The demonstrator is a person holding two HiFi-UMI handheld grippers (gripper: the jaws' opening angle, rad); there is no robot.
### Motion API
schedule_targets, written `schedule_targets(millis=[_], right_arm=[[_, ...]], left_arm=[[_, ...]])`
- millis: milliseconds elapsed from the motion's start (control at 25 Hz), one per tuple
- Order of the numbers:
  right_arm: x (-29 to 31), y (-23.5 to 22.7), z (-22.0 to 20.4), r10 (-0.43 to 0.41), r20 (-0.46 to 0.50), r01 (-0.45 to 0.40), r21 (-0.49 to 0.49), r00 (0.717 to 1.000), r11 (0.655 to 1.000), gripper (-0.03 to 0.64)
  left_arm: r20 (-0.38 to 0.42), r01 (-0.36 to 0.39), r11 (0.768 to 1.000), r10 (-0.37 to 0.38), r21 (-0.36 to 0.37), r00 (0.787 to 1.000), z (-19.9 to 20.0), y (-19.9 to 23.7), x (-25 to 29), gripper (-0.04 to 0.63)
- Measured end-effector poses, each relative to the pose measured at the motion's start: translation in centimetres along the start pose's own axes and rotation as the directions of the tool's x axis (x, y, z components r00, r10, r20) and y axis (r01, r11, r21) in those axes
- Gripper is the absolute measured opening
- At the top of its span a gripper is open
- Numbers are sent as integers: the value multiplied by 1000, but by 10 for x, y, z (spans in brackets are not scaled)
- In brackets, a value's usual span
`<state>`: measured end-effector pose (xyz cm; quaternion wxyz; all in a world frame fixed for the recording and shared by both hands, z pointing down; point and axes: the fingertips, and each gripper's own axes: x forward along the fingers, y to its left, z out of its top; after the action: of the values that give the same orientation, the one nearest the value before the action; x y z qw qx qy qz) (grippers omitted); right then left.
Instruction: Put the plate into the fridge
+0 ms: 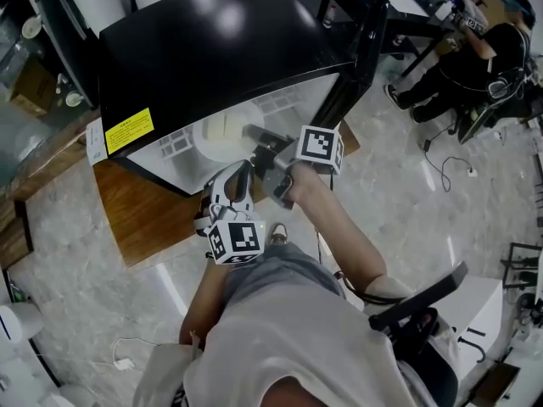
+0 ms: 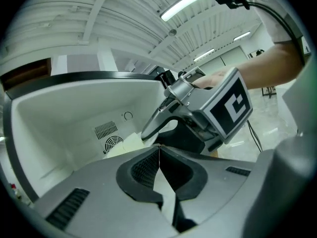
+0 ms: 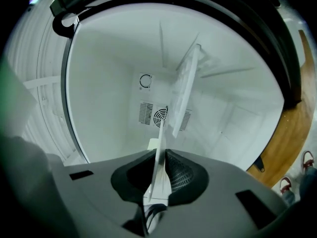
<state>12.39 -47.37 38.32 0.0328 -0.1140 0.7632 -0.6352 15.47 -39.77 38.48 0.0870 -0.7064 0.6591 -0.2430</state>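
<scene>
A black mini fridge (image 1: 212, 41) stands open on a wooden board, its white inside facing me. The pale round plate (image 1: 222, 134) is inside the fridge opening. My right gripper (image 1: 254, 134) reaches in and is shut on the plate's rim. In the right gripper view the plate (image 3: 160, 133) shows edge-on between the pads of that gripper (image 3: 161, 151), pointing toward the back wall's fan grille (image 3: 161, 115). My left gripper (image 1: 240, 172) hangs just outside the opening, below the right one, shut and holding nothing. In the left gripper view its jaws (image 2: 159, 155) meet, and the right gripper (image 2: 208, 108) is ahead of them.
A white shelf (image 3: 185, 93) stands tilted inside the fridge. The fridge door (image 1: 361, 49) hangs open at the right. The wooden board (image 1: 144, 214) juts out in front of the fridge. A seated person (image 1: 475, 58) is at the far right, with cables (image 1: 445, 168) on the floor.
</scene>
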Motion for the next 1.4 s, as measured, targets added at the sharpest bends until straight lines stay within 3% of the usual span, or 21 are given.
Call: schedule_targets(millis=[200,360,560,920,1160,1400], right_arm=[[1,10,2,-17,-47,16,-33,999,999,40],[4,17,-1,15,-101,-20,-50,995,999,186],[1,23,-4,51,-136,-62,-76,989,995,196],[-5,20,-13,-76,-152,19,-342,986,940,196],[9,30,-26,-82,-287,-65,-467,955,882,246],[1,35,-38,-25,-366,-159,-463,930,872,261]], left_arm=[[1,-18,1000,18,-21,1000,6,5,4,20],[3,-18,996,19,-87,1000,6,10,7,20],[9,-31,992,32,-123,999,7,17,17,20],[4,-43,986,44,-160,999,3,25,24,20],[7,-39,986,41,-164,999,1,26,29,20],[23,-15,983,19,-184,1000,2,25,40,20]])
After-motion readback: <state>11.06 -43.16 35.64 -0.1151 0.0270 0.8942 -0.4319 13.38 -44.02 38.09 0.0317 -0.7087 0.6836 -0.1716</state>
